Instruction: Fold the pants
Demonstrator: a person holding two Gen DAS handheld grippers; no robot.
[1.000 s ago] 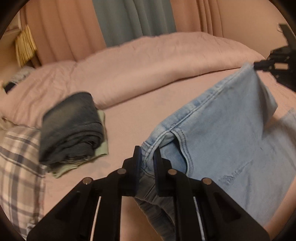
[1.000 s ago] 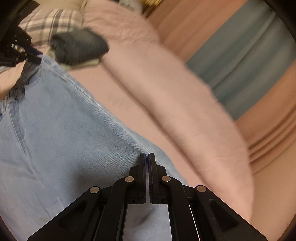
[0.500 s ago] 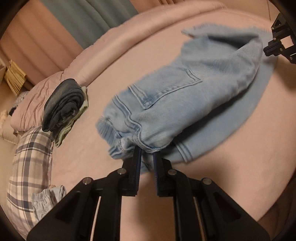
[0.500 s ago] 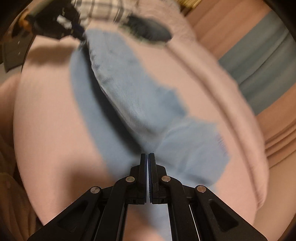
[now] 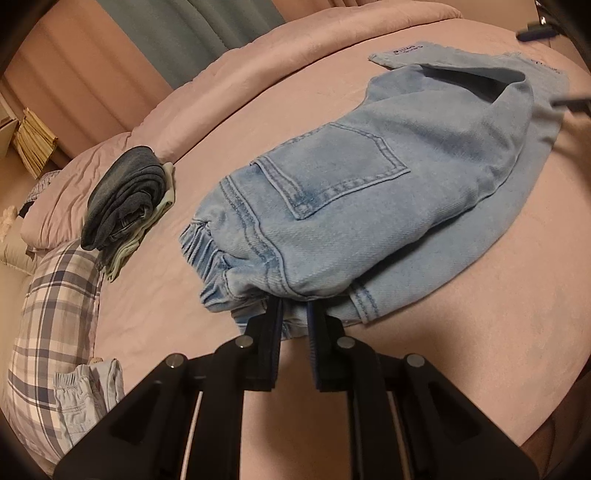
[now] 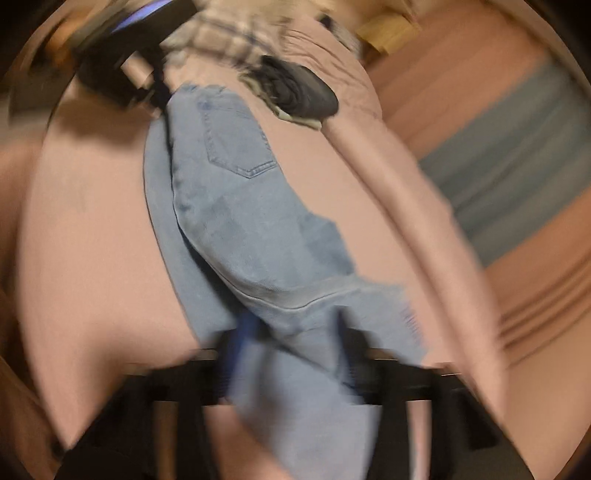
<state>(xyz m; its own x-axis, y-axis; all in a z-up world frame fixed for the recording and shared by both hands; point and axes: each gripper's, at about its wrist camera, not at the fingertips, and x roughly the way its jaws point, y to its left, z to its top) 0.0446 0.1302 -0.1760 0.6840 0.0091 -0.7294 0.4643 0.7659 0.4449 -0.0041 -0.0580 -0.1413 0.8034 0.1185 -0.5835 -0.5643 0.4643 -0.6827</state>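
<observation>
looked out over a pink bed (image 5: 480,314), with a rolled duvet (image 5: 295,55) along the far side and pink and teal curtains (image 5: 207,33) behind. spotted a stack of dark folded clothes (image 5: 125,195) to the left, next to a plaid pillow (image 5: 55,295). found the light blue jeans (image 5: 351,206) down on the sheet in the middle of the bed, one leg doubled over the other, back pocket (image 5: 332,173) facing up, gathered waistband (image 5: 207,254) nearest the left camera and frayed hems (image 5: 461,51) at the far end. noted the top layer puffed and hollow near the hems, not lying flat, and the under layer sticking out along the near edge.

caught the left gripper (image 5: 294,310) right at the waist end, narrow gap between its jaws with denim in it, and read that as pinched on the waist corner. caught the right gripper (image 6: 291,343) at the leg end, badly blurred, jaws wide apart with the cloth lying loose between them, gripping nothing.

judged the lengthwise fold as just about laid down, with the crosswise fold not yet begun. reckoned the next move called for letting go at the waist, pressing the puffed layer flat and lining up the edges, then taking hems or waist in both grippers and carrying one end over to the other. expected the denim to be heavy enough to hold a crease but likely to slide out of line if lifted by one corner only
</observation>
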